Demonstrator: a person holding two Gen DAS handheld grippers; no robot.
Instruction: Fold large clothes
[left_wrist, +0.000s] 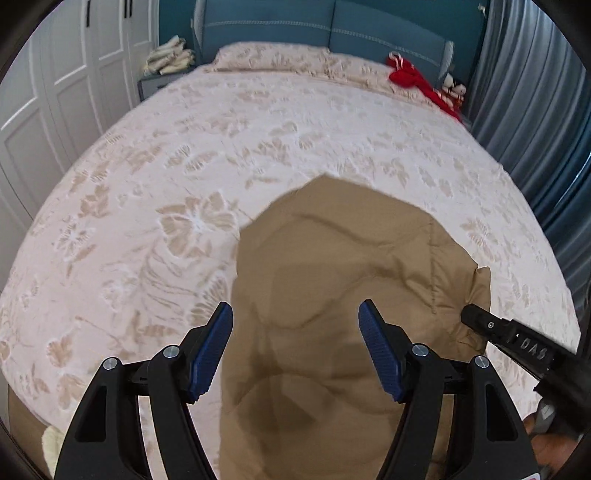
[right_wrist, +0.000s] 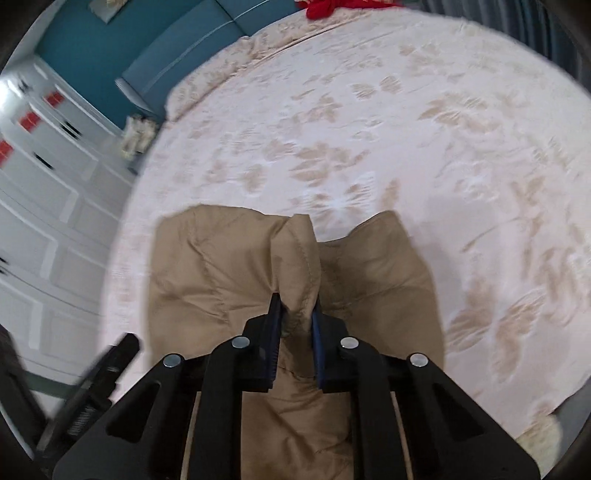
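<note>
A large tan padded garment (left_wrist: 332, 258) lies on the floral bedspread (left_wrist: 166, 166) at the near edge of the bed and hangs over it toward me. My left gripper (left_wrist: 295, 305) hovers just above the cloth, its blue pads (left_wrist: 210, 354) wide apart and open, gripping nothing. My right gripper (right_wrist: 296, 301) is shut on a raised, bunched fold of the same tan garment (right_wrist: 207, 266). In the left wrist view the right gripper (left_wrist: 468, 314) pinches the garment's right edge. The left gripper's finger (right_wrist: 123, 349) shows at the lower left of the right wrist view.
A red garment (left_wrist: 406, 75) and a small stuffed toy (left_wrist: 456, 86) lie by the blue headboard (left_wrist: 266, 33). Cream clothes (left_wrist: 170, 55) are piled on a nightstand. White wardrobe doors (left_wrist: 55, 92) stand left of the bed, and grey-blue curtains (left_wrist: 535, 110) hang on the right.
</note>
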